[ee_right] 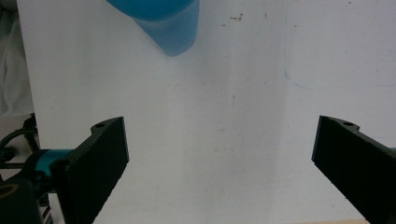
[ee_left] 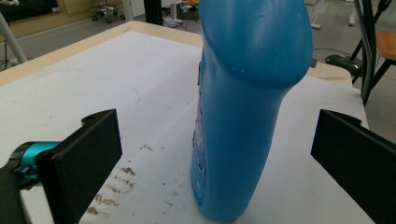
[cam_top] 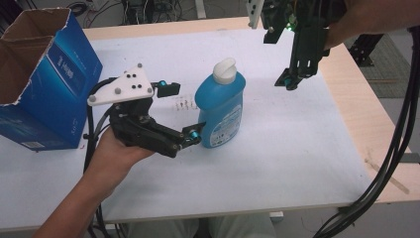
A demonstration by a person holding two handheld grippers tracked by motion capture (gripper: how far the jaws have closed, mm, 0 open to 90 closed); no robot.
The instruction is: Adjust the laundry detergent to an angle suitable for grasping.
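A blue detergent bottle [cam_top: 220,106] with a white cap [cam_top: 224,70] stands upright on the white table cover [cam_top: 287,148]. My left gripper [cam_top: 182,111], held in a hand, lies level at the bottle's left side. It is open, one jaw behind the bottle and one in front. In the left gripper view the bottle [ee_left: 247,116] stands between the spread jaws of my left gripper [ee_left: 218,123], touching neither. My right gripper [cam_top: 293,79] hangs raised at the far right, pointing down. In its own view my right gripper [ee_right: 219,135] is open over bare cover, the bottle [ee_right: 159,18] at the top edge.
An open blue cardboard box [cam_top: 49,84] stands at the left edge, close behind my left gripper. Brown stains [cam_top: 183,104] mark the cover beside the bottle. Black cables [cam_top: 396,148] hang at the right, over the bare wooden table edge [cam_top: 366,119].
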